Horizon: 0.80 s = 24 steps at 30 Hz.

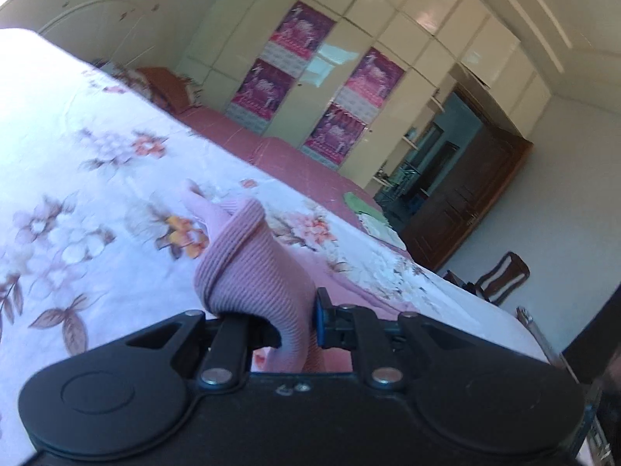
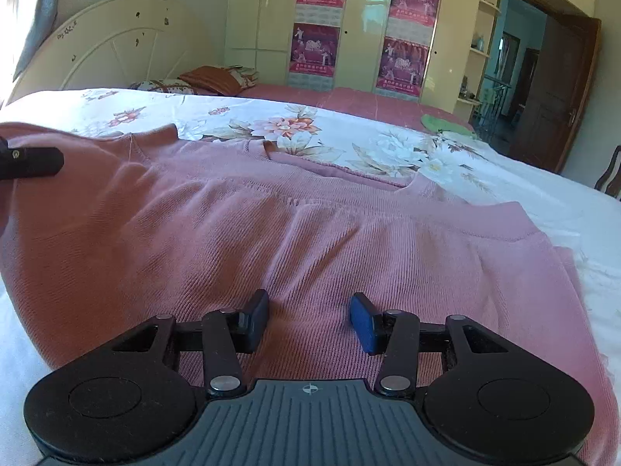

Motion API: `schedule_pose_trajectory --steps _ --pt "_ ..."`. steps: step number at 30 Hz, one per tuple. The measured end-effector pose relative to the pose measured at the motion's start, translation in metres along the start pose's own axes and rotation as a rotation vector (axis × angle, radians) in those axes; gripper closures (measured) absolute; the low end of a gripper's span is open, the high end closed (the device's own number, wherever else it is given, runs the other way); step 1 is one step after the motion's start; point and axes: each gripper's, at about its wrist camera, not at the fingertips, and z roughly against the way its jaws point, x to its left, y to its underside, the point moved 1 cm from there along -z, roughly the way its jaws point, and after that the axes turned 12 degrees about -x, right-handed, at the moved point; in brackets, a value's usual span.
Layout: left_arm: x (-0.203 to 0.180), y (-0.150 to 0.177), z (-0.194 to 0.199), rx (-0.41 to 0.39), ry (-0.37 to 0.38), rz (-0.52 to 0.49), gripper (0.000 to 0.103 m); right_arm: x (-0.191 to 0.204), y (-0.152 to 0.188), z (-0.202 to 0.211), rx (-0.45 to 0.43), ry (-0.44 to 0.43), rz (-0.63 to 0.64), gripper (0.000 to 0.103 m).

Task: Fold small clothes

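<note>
- Right gripper (image 2: 309, 320): jaws stand wide apart with nothing between them, poised just over the lower body of the pink knit top (image 2: 295, 233), which lies spread flat on the floral bedsheet (image 2: 485, 167).
- Left gripper (image 1: 277, 320): jaws closed on a bunched fold of the same garment (image 1: 248, 268), raised off the sheet (image 1: 77, 178); its black finger shows at the left edge of the right wrist view, at the garment's left side.
- Step in hand, as judged: the first fold, bringing the left side or sleeve across the body.
- Next move calls for carrying the held edge over the middle, laying it flat before release; the free gripper may pin or smooth the cloth.
- Beyond: pillows (image 2: 209, 79), headboard (image 2: 116, 39), wardrobe (image 2: 357, 19) with posters, open door (image 2: 559, 89).
</note>
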Motion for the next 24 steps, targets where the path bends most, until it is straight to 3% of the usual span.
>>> schedule_pose_trajectory --steps 4,9,15,18,20,23,24 --pt "-0.058 0.006 -0.012 0.014 0.132 -0.132 0.092 -0.020 -0.004 0.012 -0.028 -0.021 -0.103 0.056" --pt "-0.128 0.038 -0.032 0.089 0.292 -0.212 0.092 -0.077 -0.009 0.046 -0.082 0.055 -0.226 0.056" --pt "-0.181 0.109 -0.053 0.232 0.409 -0.278 0.094 -0.158 0.010 0.085 -0.057 0.195 -0.327 0.056" --pt "-0.190 0.144 -0.058 0.324 0.392 -0.331 0.094 -0.183 0.021 0.101 -0.037 0.206 -0.396 0.056" --pt "-0.187 0.151 -0.056 0.358 0.375 -0.352 0.087 -0.195 0.024 0.112 -0.036 0.185 -0.438 0.056" --pt "-0.186 0.149 -0.039 0.374 0.390 -0.394 0.066 -0.205 0.021 0.126 -0.052 0.128 -0.531 0.055" --pt "-0.185 0.147 -0.032 0.372 0.388 -0.418 0.042 -0.209 0.018 0.128 -0.053 0.107 -0.568 0.038"
